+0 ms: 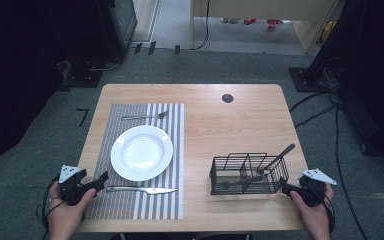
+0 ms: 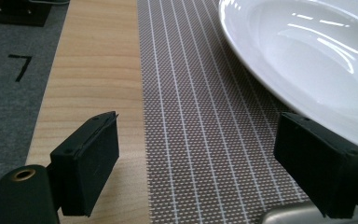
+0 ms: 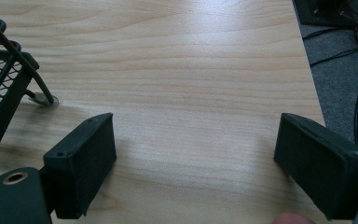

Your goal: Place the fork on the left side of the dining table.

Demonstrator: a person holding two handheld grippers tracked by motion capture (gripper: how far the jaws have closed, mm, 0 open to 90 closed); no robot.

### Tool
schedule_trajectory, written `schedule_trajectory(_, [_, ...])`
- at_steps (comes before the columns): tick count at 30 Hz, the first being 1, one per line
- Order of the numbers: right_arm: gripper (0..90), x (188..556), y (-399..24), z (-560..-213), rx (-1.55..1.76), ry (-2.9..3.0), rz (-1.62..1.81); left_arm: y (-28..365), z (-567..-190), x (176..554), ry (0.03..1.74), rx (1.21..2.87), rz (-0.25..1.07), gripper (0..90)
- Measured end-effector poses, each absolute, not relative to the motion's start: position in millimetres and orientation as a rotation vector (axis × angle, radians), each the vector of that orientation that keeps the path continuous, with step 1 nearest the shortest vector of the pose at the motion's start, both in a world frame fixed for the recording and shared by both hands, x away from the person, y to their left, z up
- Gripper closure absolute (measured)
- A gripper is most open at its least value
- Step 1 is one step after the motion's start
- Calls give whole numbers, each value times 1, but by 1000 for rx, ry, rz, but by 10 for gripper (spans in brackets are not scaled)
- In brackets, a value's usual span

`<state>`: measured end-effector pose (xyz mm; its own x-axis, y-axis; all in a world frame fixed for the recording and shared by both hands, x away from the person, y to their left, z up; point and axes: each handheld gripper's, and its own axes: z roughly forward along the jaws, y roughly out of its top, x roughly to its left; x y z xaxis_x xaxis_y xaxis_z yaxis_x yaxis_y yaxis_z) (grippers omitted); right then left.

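Here the knife [image 1: 141,189] lies just ahead of the left gripper [image 1: 101,180].
Its long axis runs along the table's near edge on the placemat [image 1: 130,207], handle towards that gripper, jaws apart; the right gripper [image 1: 286,190], also apart and empty, sits beside the wire basket [image 1: 247,175].

One light wooden table [image 1: 230,125] carries one brown-and-white striped woven placemat [image 1: 172,150] on its nine o'clock half. On the mat sit one round white ceramic plate [image 1: 141,152], one silver metal fork [image 1: 145,117] at the plate's twelve o'clock, and one silver metal knife [image 1: 141,190] at its six o'clock. One black wire mesh caddy [image 1: 247,175] stands toward four o'clock, holding one dark-handled utensil [image 1: 275,161].
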<state>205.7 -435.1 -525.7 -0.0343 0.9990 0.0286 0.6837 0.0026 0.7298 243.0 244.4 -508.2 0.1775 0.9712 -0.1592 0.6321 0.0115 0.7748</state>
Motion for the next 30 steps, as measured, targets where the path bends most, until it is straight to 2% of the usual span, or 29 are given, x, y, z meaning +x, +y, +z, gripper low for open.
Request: schedule_trajectory(30, [123, 206, -435, -526, 1731, 1770, 796, 235, -518, 248, 1585, 1830, 671, 139])
